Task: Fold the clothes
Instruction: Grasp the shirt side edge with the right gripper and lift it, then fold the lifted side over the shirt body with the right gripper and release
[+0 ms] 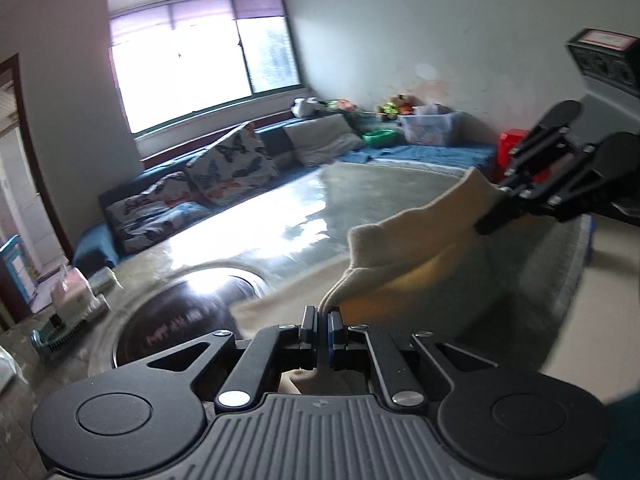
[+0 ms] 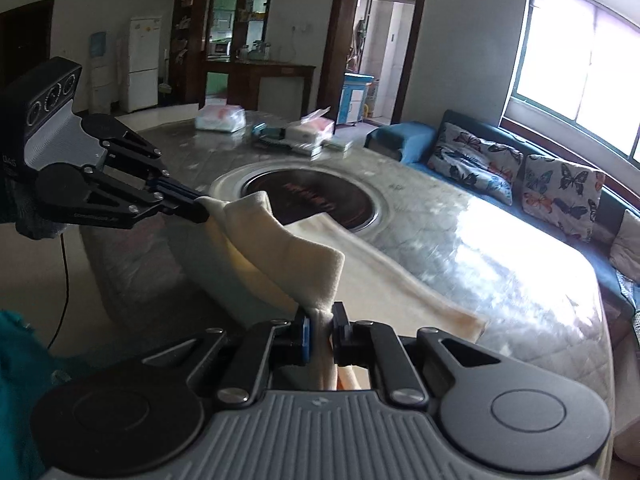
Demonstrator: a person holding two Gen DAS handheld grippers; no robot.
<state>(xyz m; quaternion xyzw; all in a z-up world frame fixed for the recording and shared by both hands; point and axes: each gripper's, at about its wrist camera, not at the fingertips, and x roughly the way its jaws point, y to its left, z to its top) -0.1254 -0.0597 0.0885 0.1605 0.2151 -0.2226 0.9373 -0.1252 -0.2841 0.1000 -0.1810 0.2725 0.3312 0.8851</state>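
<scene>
A cream garment (image 1: pixel 404 252) hangs between my two grippers above the near edge of a large round table (image 1: pixel 304 208). My left gripper (image 1: pixel 323 322) is shut on one end of it. My right gripper (image 2: pixel 320 322) is shut on the other end of the garment (image 2: pixel 288 252). In the left wrist view the right gripper (image 1: pixel 490 222) comes in from the right, pinching the cloth. In the right wrist view the left gripper (image 2: pixel 200 208) comes in from the left. More cream cloth (image 2: pixel 392 280) trails flat on the table (image 2: pixel 500 264).
A dark round hotplate (image 2: pixel 308 200) sits in the table's middle. Plastic bags and tissue packs (image 2: pixel 304 130) lie at its far side. A blue sofa with butterfly cushions (image 1: pixel 228 164) runs under the window. A red stool (image 1: pixel 512 148) stands by the table.
</scene>
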